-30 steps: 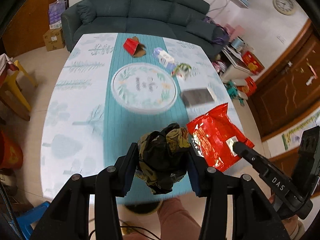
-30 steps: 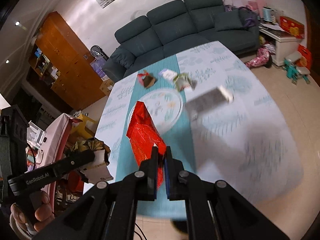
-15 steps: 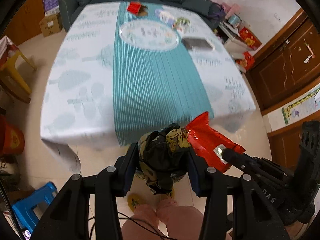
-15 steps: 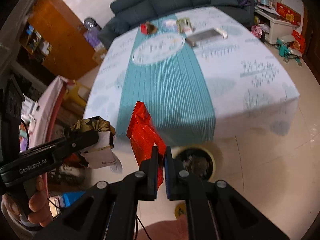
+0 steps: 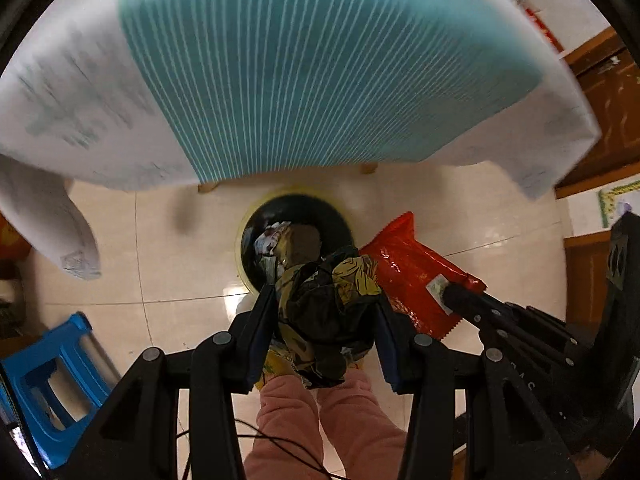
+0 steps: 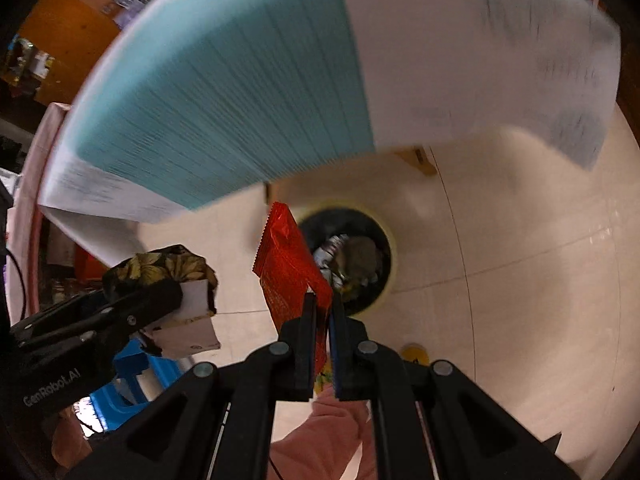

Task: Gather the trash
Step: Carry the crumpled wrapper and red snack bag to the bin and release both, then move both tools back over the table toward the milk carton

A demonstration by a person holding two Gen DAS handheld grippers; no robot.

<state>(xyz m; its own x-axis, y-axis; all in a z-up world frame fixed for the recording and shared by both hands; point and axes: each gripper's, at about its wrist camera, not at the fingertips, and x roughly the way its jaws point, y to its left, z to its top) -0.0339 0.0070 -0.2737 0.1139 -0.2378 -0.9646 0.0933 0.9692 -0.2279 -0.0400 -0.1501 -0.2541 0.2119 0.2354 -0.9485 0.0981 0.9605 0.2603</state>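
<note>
A blurred white tablecloth with a teal striped runner [image 5: 320,68] overhangs the cream tiled floor, with a blue plastic stool [image 5: 48,376] off to the left and a round black-lined trash bin [image 5: 294,236], already holding wrappers, directly below both tools. The left gripper [image 5: 326,320] clamps a crumpled dark wrapper with yellow print [image 5: 328,308] just above the bin's near rim. The right gripper [image 6: 322,308] pinches shut on a glossy red foil snack bag [image 6: 286,264], creased and serrated at its ends, upright beside the bin's opening.

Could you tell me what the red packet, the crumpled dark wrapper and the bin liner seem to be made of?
Red packet: glossy plastic or foil film, judging by its shine and serrated edge. Crumpled dark wrapper: thin printed film, possibly paper-backed, holding sharp creases. Bin liner: black, shiny, probably thin plastic.
</note>
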